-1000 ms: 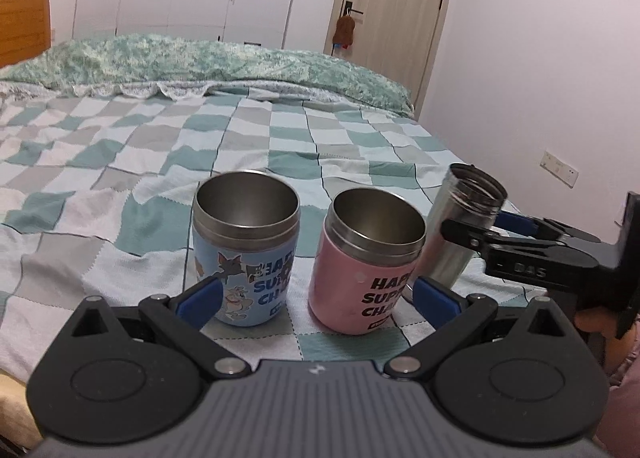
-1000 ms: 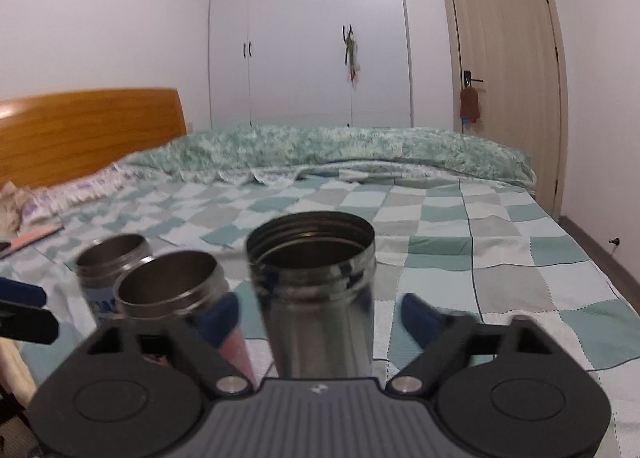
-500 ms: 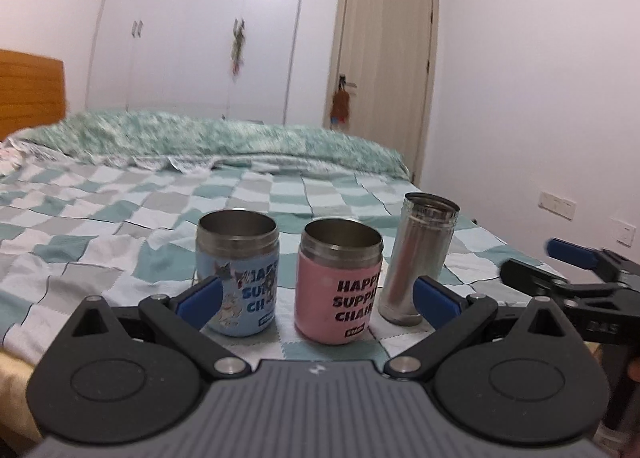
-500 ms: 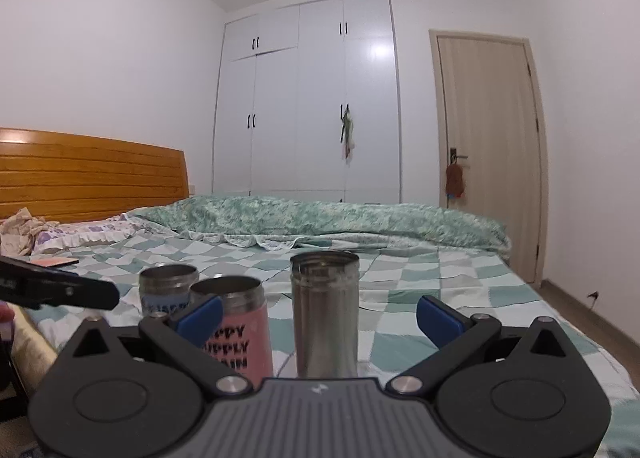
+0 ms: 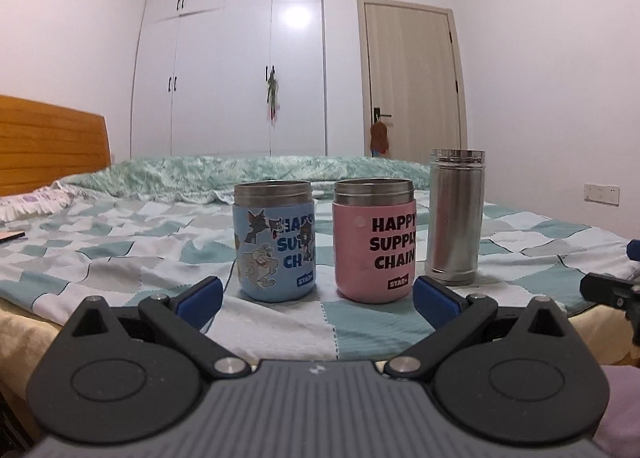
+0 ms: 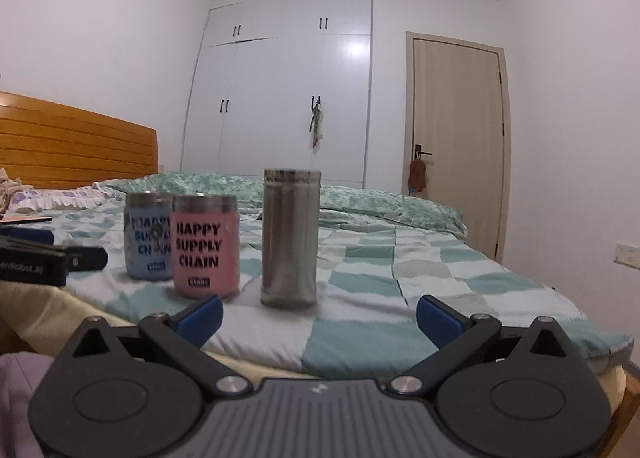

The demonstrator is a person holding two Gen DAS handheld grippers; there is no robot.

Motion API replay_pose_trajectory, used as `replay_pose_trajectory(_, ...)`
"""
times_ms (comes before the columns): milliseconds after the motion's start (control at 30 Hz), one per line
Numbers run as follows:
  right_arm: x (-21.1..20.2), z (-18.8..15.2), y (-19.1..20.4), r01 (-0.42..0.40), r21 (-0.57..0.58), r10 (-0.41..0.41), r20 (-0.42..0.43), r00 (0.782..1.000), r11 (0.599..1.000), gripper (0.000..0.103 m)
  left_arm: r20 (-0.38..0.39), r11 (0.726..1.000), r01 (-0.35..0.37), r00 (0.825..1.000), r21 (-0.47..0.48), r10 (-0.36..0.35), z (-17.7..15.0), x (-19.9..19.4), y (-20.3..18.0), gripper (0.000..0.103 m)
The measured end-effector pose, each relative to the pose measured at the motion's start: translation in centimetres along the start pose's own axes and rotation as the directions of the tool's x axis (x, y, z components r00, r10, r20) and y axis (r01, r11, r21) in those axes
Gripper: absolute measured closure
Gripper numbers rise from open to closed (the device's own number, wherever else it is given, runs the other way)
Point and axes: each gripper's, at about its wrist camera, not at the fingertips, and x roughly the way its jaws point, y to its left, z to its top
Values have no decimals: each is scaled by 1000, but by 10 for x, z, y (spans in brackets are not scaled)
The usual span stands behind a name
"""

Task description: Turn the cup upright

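Three cups stand upright in a row near the bed's (image 5: pixel 120 258) front edge: blue cup (image 5: pixel 274 242), pink cup (image 5: pixel 375 242), tall steel cup (image 5: pixel 455 218), mouths up, so the flip looks finished. Left gripper (image 5: pixel 316 296) and right gripper (image 6: pixel 318 318) sit apart and empty, clear of the cups, probably to avoid toppling them; the right view is slightly blurred.

Three cups on bed (image 5: pixel 120 242): one blue cup (image 5: pixel 274 242), one pink cup (image 5: pixel 375 242), one tall steel cup (image 5: pixel 454 218). Two grippers: left gripper (image 5: pixel 318 296), right gripper (image 6: pixel 320 314). One door (image 5: pixel 412 78), upper right.
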Motion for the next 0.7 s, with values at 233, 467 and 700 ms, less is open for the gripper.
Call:
replay_pose_trajectory(233,-9,-5,-6,30,38,-32,49,998,999,0,8,999,-16,1000,39,15,-11,0,-5,0)
replay_pose_trajectory(467,-15,-6,-3,29,37,-32,67,997,999,0,37,999,-21,999,35,19,-11,-11,-3,0)
replay_pose_trajectory(700,-16,-7,0,30,21,-31,76,997,999,0,47,1000,-18,999,16,17,-10,-12,-1,0)
